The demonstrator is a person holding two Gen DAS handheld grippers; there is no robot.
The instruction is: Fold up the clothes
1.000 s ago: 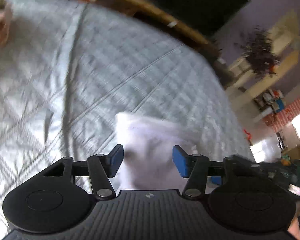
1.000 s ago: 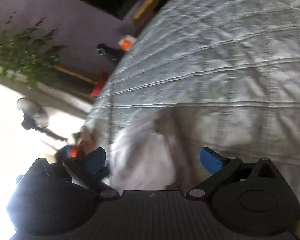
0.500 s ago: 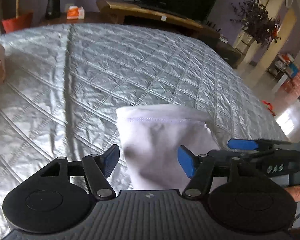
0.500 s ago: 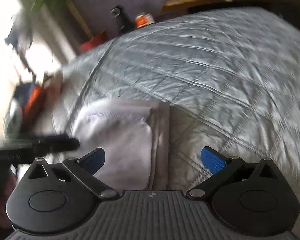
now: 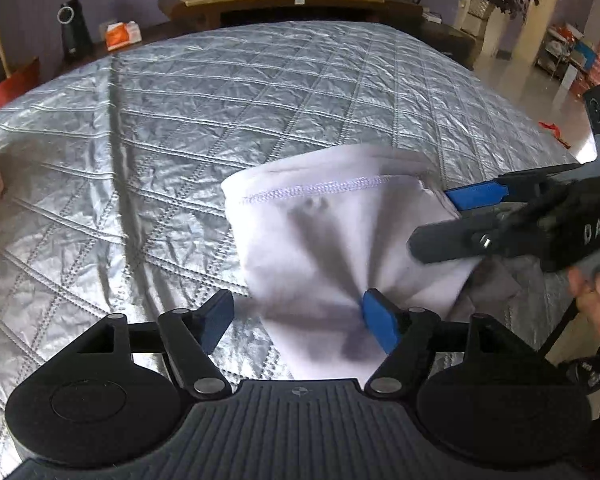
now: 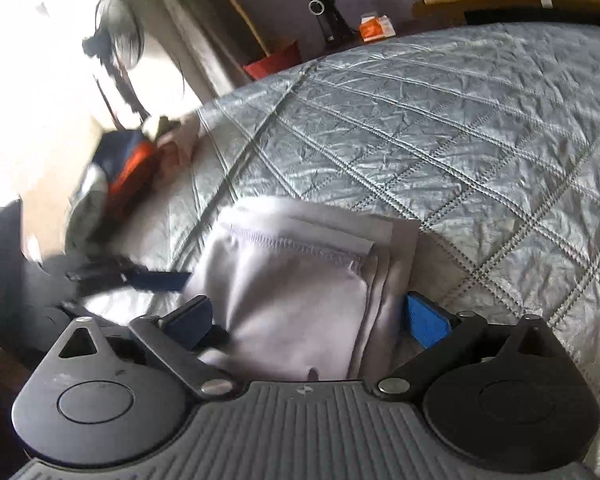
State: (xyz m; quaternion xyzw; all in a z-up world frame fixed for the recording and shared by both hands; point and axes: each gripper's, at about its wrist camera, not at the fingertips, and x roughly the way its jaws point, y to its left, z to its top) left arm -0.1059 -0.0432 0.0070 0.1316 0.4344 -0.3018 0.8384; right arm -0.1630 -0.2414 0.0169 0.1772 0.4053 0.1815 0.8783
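A folded white garment [image 5: 332, 248] with a stitched hem lies on the silver quilted bedspread [image 5: 180, 120]. My left gripper [image 5: 298, 324] hovers at its near left corner with the jaws opening. Its right pad [image 5: 380, 330] is over the cloth and its left pad over bare quilt. My right gripper [image 5: 456, 220] reaches in from the right at the garment's far right corner. In the right wrist view the garment [image 6: 296, 292] lies between the fingers of my right gripper [image 6: 308, 322], whose jaws are closing without pressing it. One blue pad [image 6: 160, 280] of the left gripper shows at the left.
A heap of orange, blue and white clothes [image 6: 120, 176] sits at the bed's left edge. Beyond the bed are a wooden TV bench [image 5: 284, 0], an orange box [image 5: 122, 34], a black device [image 5: 74, 28], a red plant pot [image 6: 272, 60] and a fan [image 6: 116, 36].
Both views have rolled upright. The left gripper shifted left, so the garment now lies more to its right, and its jaws widened. The right gripper's jaws narrowed slightly around the garment.
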